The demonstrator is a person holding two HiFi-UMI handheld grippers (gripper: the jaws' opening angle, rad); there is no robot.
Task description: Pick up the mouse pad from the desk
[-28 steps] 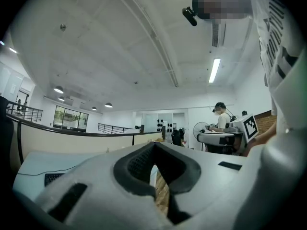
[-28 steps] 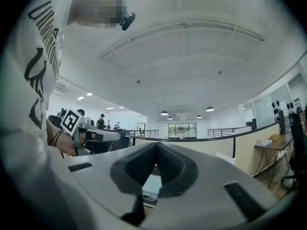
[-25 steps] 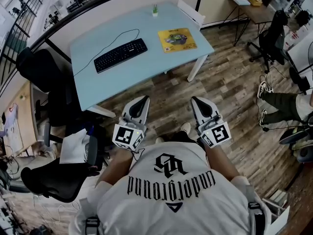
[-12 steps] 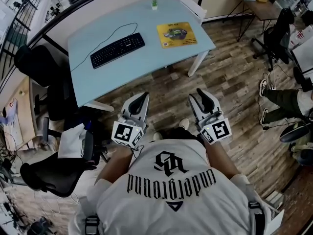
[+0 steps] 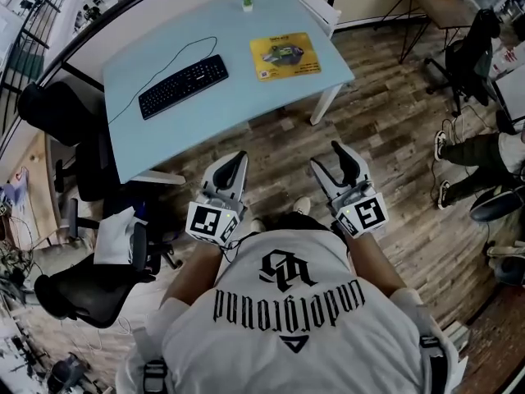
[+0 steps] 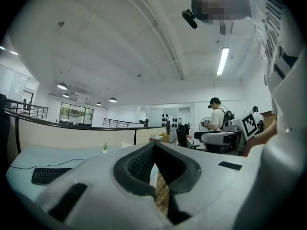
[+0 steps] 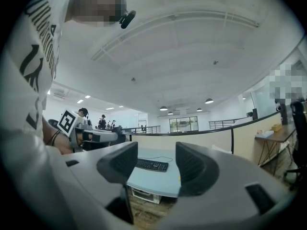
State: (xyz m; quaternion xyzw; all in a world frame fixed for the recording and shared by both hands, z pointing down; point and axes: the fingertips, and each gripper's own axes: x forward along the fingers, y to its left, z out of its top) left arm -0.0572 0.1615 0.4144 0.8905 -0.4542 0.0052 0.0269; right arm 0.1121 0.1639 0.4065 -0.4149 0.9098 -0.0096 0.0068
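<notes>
The yellow mouse pad [image 5: 285,55] lies flat on the right part of the light blue desk [image 5: 246,97], far ahead of both grippers. My left gripper [image 5: 233,162] is held level over the wooden floor, jaws shut and empty; in the left gripper view its pads [image 6: 144,164] meet at the tip. My right gripper [image 5: 334,163] is level beside it, and its jaws are opening with nothing between them. In the right gripper view the desk [image 7: 158,180] shows through the gap of the right gripper [image 7: 157,164]. Neither gripper view shows the mouse pad clearly.
A black keyboard [image 5: 183,75] with a cable sits left of the pad, a small green plant [image 5: 247,0] at the desk's far edge. Black office chairs [image 5: 82,290] stand left. A seated person's legs [image 5: 476,171] and more chairs are right. A wooden desk [image 5: 435,11] is far right.
The right gripper's jaws have gone from shut to apart. Both grippers have moved forward towards the desk, which has shifted left in the head view. The left gripper stays shut.
</notes>
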